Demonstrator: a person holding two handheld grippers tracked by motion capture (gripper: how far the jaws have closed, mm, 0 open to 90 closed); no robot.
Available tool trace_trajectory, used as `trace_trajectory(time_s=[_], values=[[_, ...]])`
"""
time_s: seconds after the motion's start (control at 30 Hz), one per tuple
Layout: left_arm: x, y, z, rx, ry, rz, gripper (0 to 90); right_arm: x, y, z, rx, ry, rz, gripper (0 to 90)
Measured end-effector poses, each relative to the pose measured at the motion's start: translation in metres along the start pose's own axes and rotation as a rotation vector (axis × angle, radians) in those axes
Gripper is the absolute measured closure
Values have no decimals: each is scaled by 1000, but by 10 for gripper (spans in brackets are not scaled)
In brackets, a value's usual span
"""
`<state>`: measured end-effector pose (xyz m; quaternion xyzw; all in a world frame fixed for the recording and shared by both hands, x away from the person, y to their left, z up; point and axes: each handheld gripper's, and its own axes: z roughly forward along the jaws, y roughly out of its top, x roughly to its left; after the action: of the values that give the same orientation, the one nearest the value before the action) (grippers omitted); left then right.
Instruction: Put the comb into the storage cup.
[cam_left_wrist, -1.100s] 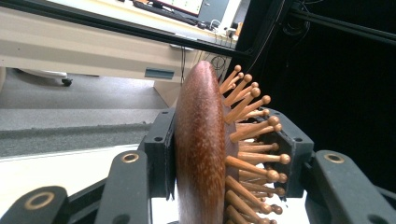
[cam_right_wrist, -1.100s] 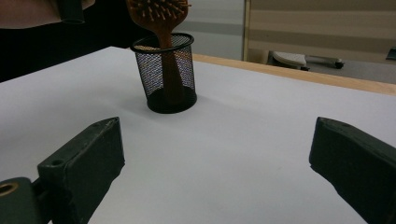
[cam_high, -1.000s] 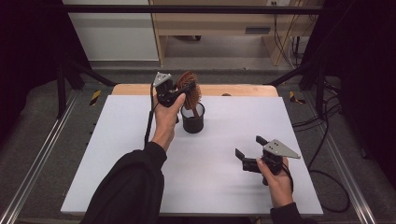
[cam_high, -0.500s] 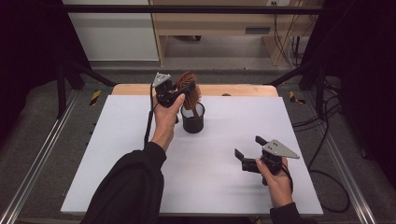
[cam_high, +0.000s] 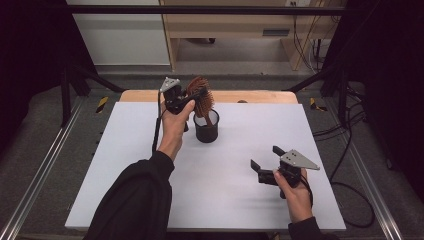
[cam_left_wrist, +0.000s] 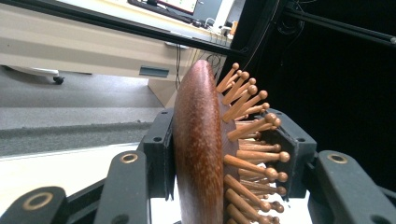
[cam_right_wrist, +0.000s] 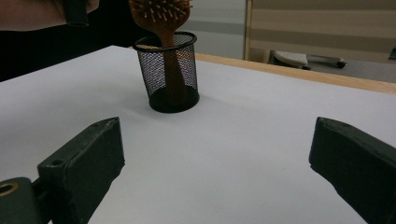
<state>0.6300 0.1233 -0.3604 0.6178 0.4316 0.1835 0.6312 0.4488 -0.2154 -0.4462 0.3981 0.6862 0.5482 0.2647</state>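
While the wooden hairbrush (cam_high: 200, 95) is clamped by its head between the jaws of the left gripper (cam_high: 192, 98), with one pad on the smooth back and the other against the bristle pins, its handle is seen standing inside the black mesh cup (cam_high: 206, 126) at the far middle of the white table (cam_high: 125, 165)

Item: hairbrush (cam_left_wrist: 201, 154). Position: upright, head above the rim, handle reaching down to the base as seen in the right gripper view (cam_right_wrist: 170, 70).

Item: mesh cup (cam_right_wrist: 170, 77). Contents: the brush handle alone; nothing else is made out through the mesh.

Item: right gripper (cam_high: 268, 163). Jaws spread wide, nothing between them, held low over the near right of the table, well apart from the cup.

Risks, as judged: the cup is light and unsteadied, so it could be tipped or dragged if the brush is moved sideways or lifted at a slant and the handle catches the rim. The grip rests partly on pins, so the head could be twisted or slipped. If released off-centre, the top-heavy brush could lean and topple the cup
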Motion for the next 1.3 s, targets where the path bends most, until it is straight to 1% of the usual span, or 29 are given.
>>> trace_trajectory(time_s=[0.1,0.27,0.37,0.43,0.57,0.83,0.9,0.97,1.17,1.3], values=[[2,0,0,5,-2,7,492,0,0,1,0,-2,2,36],[6,0,0,9,-9,7,489,1,0,1,3,2,-2,36],[8,0,0,9,-10,3,487,2,0,1,4,1,-1,36],[10,0,0,6,-12,-7,486,2,0,2,5,3,3,36],[12,0,0,10,-14,-7,482,1,-1,2,6,2,-11,36],[15,0,0,14,-10,-5,477,1,-1,2,6,2,-8,36],[16,0,0,9,-10,-12,476,1,-1,2,6,2,-9,36],[17,0,0,13,-9,-9,475,1,-1,2,6,1,-9,36],[19,0,0,12,-7,-19,471,1,-1,2,7,2,-8,36],[19,0,0,16,-10,-4,469,1,-1,3,9,3,-8,36]])
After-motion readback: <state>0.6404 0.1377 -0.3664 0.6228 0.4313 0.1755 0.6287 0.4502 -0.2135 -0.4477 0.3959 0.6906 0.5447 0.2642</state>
